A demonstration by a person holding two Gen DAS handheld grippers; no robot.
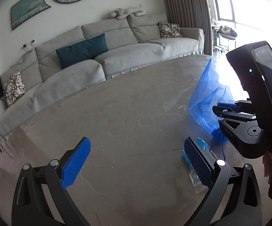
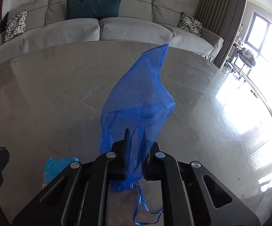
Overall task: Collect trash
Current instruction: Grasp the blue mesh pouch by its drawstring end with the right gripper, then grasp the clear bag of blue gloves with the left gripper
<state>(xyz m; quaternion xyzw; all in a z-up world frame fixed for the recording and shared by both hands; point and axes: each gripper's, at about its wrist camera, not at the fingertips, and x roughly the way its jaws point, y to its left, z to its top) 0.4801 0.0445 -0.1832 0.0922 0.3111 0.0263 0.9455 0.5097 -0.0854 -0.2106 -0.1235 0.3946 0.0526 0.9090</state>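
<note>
Two grippers are over the grey tabletop, with a long grey sofa running behind it across the top of both views. The right gripper has its fingers clamped together on the gathered neck of a blue mesh bag; the bag's body fans up and away through the middle of the right wrist view, and its thin drawstring trails down at the bottom center. Seen from the left wrist view, that same bag sits at the right edge, beside the black body of the right gripper.

The left gripper hangs low in the frame with its blue-padded fingers spread wide apart and nothing between them. Just beside its right finger, at the lower right of that view, a crumpled piece of light blue plastic trash lies on the tabletop, with a clear wrapper partly hidden behind the finger. The same blue trash shows at the lower left of the right wrist view, near the bag's neck.
</note>
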